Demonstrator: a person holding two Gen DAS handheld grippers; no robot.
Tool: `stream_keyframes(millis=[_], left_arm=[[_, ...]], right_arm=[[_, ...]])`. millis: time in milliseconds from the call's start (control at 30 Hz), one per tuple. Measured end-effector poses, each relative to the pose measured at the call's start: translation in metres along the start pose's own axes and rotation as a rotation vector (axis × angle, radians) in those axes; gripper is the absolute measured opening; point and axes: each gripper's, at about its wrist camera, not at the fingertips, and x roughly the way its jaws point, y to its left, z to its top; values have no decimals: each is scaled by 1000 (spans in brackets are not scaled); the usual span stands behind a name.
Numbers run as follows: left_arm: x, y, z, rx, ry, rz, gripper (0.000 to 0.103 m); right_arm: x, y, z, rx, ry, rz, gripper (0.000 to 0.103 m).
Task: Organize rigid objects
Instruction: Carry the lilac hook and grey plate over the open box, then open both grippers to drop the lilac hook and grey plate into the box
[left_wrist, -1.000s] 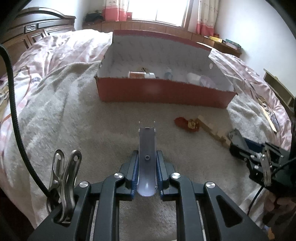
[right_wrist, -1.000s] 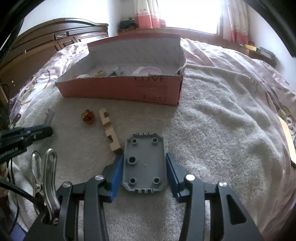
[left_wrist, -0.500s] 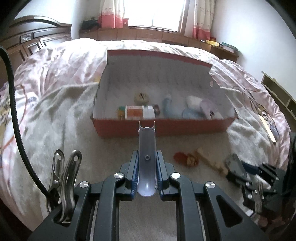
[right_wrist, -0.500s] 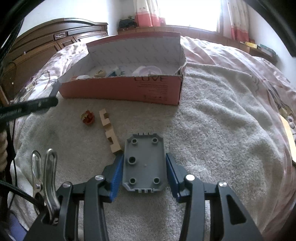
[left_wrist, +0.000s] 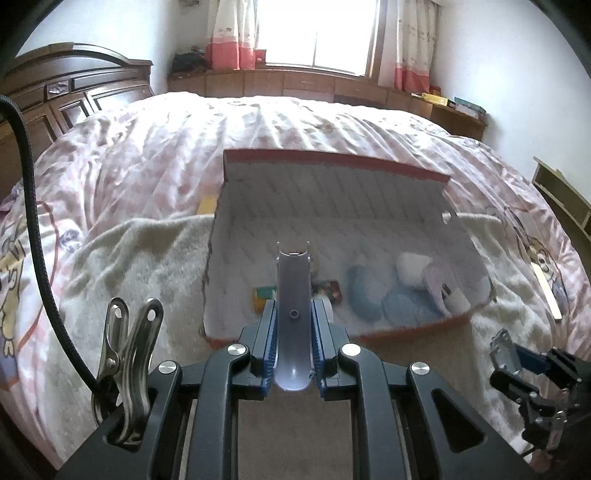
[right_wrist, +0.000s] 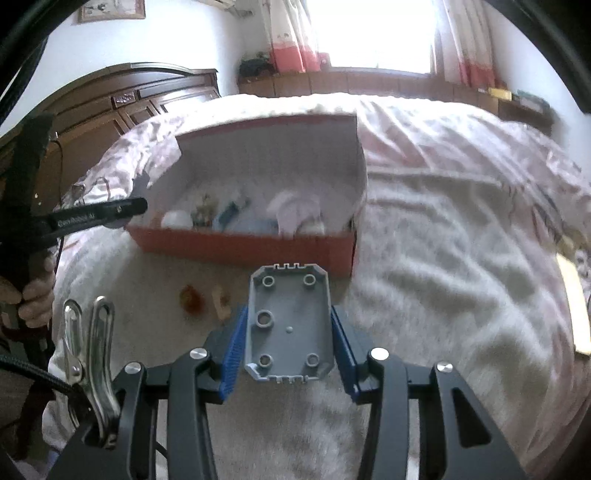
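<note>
My left gripper (left_wrist: 293, 325) is shut on a narrow curved grey plastic piece (left_wrist: 293, 295), held over the near wall of the red cardboard box (left_wrist: 406, 330). My right gripper (right_wrist: 288, 328) is shut on a flat grey plastic plate (right_wrist: 289, 325) with round studs, in front of the same red box (right_wrist: 240, 247). The box holds several small items, among them a labelled bottle (left_wrist: 264, 297), a blue object (left_wrist: 364, 295) and a white cup (left_wrist: 412, 267). On the blanket lie a small red-orange toy (right_wrist: 192, 299) and a wooden block (right_wrist: 221, 304).
The box stands on a fluffy beige blanket (right_wrist: 443, 277) over a pink patterned bedspread (left_wrist: 147, 147). A dark wooden headboard (right_wrist: 122, 107) is to the left, a window sill at the back. A flat wooden board (right_wrist: 574, 302) lies at the right. A person's hand (right_wrist: 35, 295) holds the other gripper's handle.
Both grippers have risen with their grey pieces. The left one has moved toward the box, so that I now look down into it. The right one has lifted above the blanket.
</note>
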Motion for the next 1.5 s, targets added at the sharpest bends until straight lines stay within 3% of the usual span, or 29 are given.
stream_keyframes(millis=[333, 767, 1500], left_arm=[[15, 2, 24, 1, -14, 14, 18], [50, 6, 37, -6, 12, 17, 18], [82, 5, 32, 2, 61, 23, 18]], right_arm=[[9, 9, 58, -57, -68, 30, 46], [54, 13, 104, -74, -70, 35, 46], [100, 2, 111, -58, -17, -17, 47]])
